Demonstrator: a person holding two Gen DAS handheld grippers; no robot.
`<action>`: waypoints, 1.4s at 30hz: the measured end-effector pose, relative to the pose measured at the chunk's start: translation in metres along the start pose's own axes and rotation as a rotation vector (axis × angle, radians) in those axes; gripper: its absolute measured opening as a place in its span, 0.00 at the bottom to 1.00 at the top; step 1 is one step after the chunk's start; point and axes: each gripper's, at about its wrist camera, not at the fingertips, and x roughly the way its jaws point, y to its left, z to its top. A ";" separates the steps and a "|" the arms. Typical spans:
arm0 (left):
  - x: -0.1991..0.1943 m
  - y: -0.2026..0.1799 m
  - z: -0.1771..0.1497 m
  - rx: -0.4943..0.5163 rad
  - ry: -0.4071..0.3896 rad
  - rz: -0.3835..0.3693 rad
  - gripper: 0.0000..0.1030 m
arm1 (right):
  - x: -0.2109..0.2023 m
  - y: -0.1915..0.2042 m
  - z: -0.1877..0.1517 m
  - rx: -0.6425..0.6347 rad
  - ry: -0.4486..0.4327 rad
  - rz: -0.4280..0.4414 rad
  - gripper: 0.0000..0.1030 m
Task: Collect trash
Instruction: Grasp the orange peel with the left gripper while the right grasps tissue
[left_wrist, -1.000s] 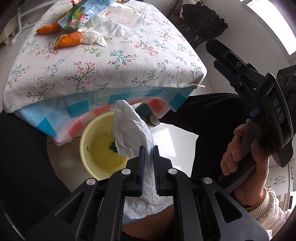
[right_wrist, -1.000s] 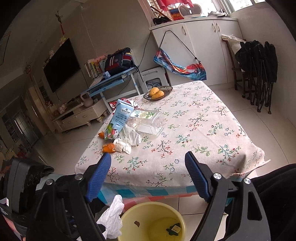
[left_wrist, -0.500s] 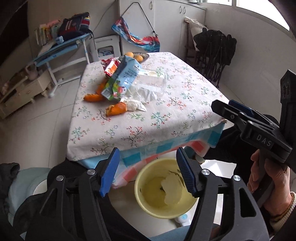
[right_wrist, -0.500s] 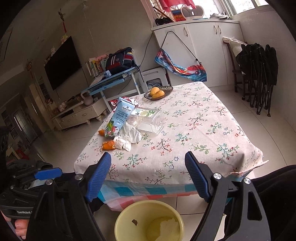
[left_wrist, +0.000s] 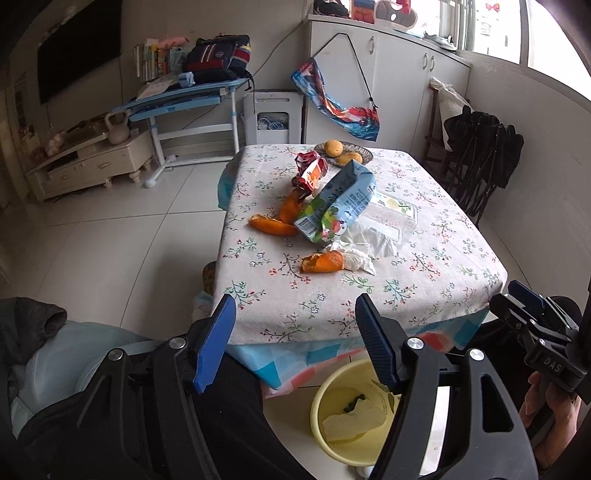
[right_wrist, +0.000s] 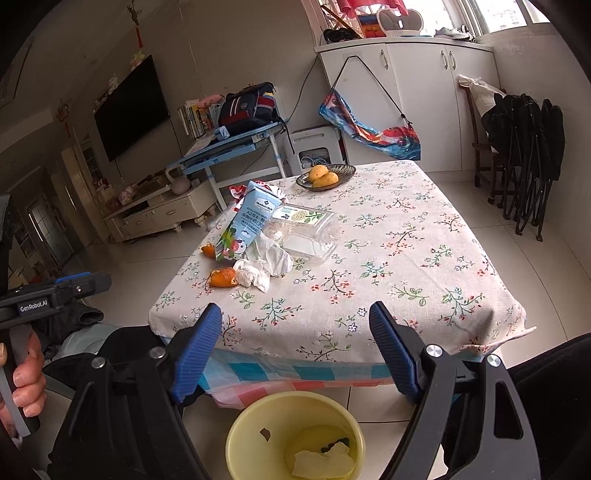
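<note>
Between pickups: my left tool (left_wrist: 293, 341) is opening with nothing between its pads, right tool (right_wrist: 295, 349) spread and empty. Tissue (right_wrist: 319, 459) sits in the yellow bin (right_wrist: 240, 446). Next up, probably the orange peel (left_wrist: 322, 261) on the counter (left_wrist: 424, 295).

The left gripper (left_wrist: 293, 339) points down and forward. Its jaws are opening, with nothing between them. The right gripper (right_wrist: 295, 347) sits at about three o'clock from it, jaws wide apart and empty.
</note>
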 end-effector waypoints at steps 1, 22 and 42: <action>0.002 0.003 0.000 -0.007 0.004 0.003 0.63 | 0.001 0.001 0.000 -0.002 0.004 0.003 0.76; 0.067 -0.008 0.013 0.035 0.087 -0.001 0.64 | 0.015 -0.006 0.012 0.039 0.050 0.073 0.78; 0.191 -0.018 0.038 0.220 0.175 -0.249 0.54 | 0.079 -0.002 0.029 0.029 0.196 0.174 0.73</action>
